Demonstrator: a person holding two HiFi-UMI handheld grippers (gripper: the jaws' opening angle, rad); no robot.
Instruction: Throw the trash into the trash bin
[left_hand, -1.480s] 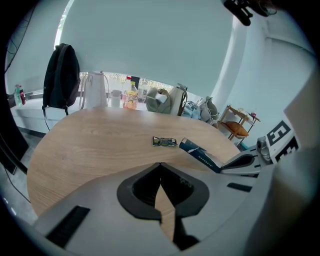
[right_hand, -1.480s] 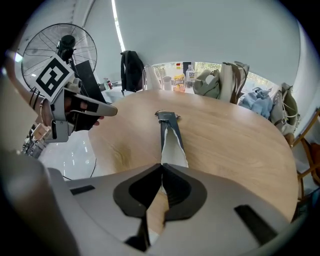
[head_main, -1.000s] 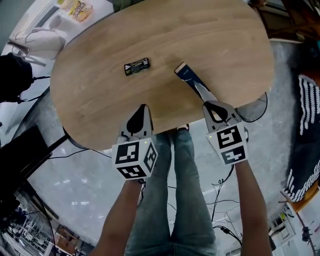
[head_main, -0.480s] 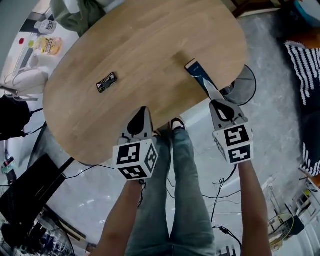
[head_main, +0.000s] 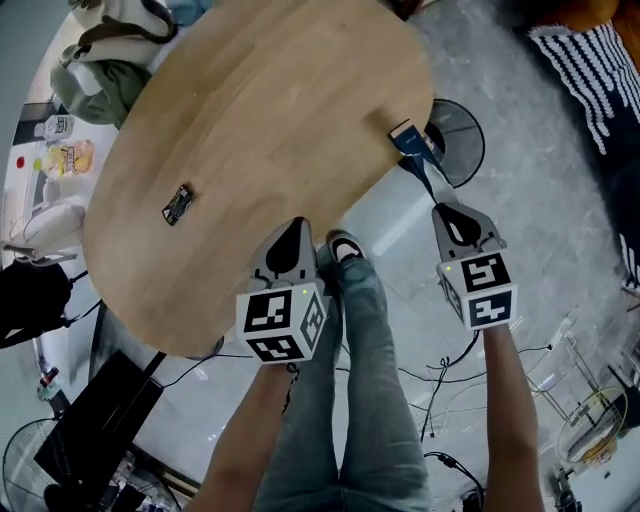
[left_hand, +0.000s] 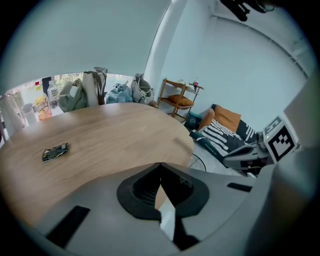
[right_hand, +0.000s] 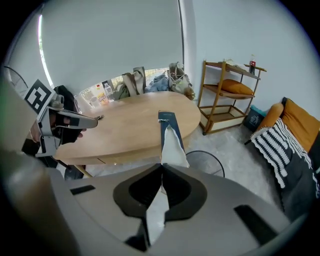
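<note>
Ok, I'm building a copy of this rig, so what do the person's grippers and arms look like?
Both the left gripper and the right gripper are grey plastic shells that taper to a point, with a black-lined teardrop opening behind the tips. Each carries a white cube printed with black square markers. The forearms show no sleeves; the person wears blue jeans.

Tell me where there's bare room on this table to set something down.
Nearly the whole table is bare: the wide middle between the small dark wrapper and the edge by the trash bin. Crowded only past the far end, where bags sit.
</note>
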